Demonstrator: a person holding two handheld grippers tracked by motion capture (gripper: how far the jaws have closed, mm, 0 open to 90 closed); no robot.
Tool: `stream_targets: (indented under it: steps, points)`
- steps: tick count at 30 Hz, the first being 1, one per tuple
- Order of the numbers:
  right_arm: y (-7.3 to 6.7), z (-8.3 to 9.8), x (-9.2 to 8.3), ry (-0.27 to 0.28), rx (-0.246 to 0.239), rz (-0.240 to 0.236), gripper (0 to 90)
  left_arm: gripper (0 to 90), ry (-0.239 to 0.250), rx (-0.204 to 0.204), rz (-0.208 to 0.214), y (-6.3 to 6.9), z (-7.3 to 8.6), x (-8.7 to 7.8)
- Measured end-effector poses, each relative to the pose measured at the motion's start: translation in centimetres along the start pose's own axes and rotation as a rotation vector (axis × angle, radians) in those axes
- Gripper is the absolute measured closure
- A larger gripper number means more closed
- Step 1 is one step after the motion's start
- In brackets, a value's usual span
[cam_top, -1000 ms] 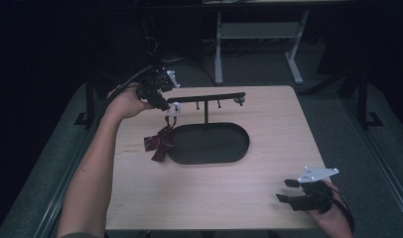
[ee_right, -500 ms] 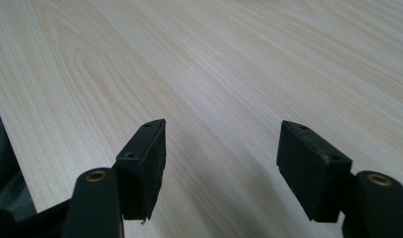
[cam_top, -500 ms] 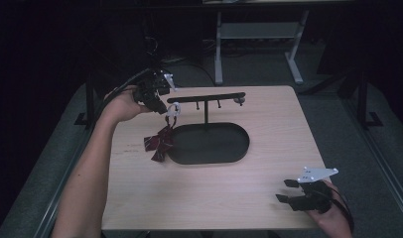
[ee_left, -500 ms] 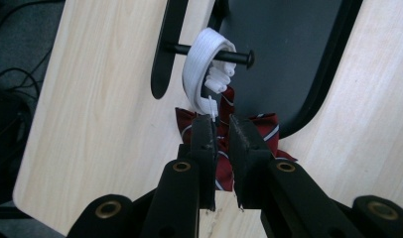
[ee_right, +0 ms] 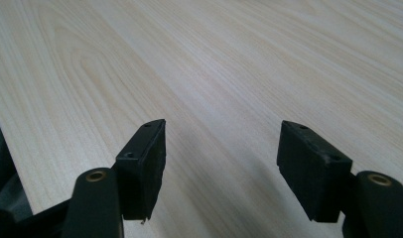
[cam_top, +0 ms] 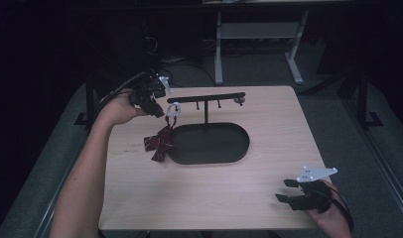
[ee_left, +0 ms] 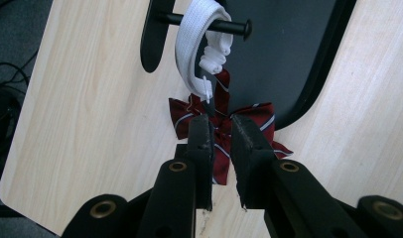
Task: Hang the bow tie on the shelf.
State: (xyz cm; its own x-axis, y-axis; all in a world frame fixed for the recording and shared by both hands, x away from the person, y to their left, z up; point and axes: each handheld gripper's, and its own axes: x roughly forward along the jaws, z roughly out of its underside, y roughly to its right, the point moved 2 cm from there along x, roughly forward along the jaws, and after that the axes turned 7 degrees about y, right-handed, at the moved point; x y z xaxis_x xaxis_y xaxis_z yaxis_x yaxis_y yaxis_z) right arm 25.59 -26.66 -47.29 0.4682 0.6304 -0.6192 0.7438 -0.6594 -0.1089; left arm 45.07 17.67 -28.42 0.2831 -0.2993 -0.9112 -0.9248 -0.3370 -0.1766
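Pale wood grain of the table [ee_right: 239,59] runs under the right gripper [ee_right: 222,166], whose jaws stand wide with nothing between them; in the high view this gripper [cam_top: 289,191] rests at the near right edge of the table, well apart from the work, in the same place as a second ago. Farther in, the left gripper [ee_left: 220,144] shows its jaws with a narrow gap between them and nothing pinched; they have just been opening, and the dark red bow tie [ee_left: 224,126] lies beyond the tips, not between the pads. The white strap [ee_left: 189,47] of the bow tie is looped over a peg [ee_left: 209,22] of the black stand [cam_top: 205,98], and the bow hangs from it just above the left end of the stand's oval base [cam_top: 209,144], as it also does in the earlier high views. In the high view the left gripper [cam_top: 155,101] sits just left of the strap, drawn back a little. Judgement: the hanging looks done, the release is under way, and the loop should hold on the peg unaided.
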Motion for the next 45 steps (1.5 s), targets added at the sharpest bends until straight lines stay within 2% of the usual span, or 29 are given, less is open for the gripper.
stream_targets:
  steps: [8,12,21,28,34,45]
  points:
    - [0.0,0.0,-0.1,-0.001,0.006,0.004,35.2,78.6,0.014,-0.007,0.003,0.5,0.8,0.0]
    - [-0.1,0.0,0.1,-0.005,0.010,0.004,35.2,78.4,0.001,-0.013,0.004,0.6,1.3,-0.1]
    - [0.0,0.1,0.1,-0.007,0.008,0.004,35.2,77.6,0.024,-0.018,0.005,1.0,2.0,-0.2]
    - [-0.1,0.1,0.0,-0.006,0.011,0.005,35.2,76.7,0.015,-0.022,0.011,1.5,2.5,-0.1]
    - [-0.2,0.0,0.0,-0.004,0.005,0.006,35.3,76.2,0.033,-0.023,0.006,2.0,2.9,-0.3]
    - [-0.3,0.0,0.1,-0.005,0.007,0.006,35.2,74.7,0.034,-0.031,0.026,2.9,4.0,0.1]
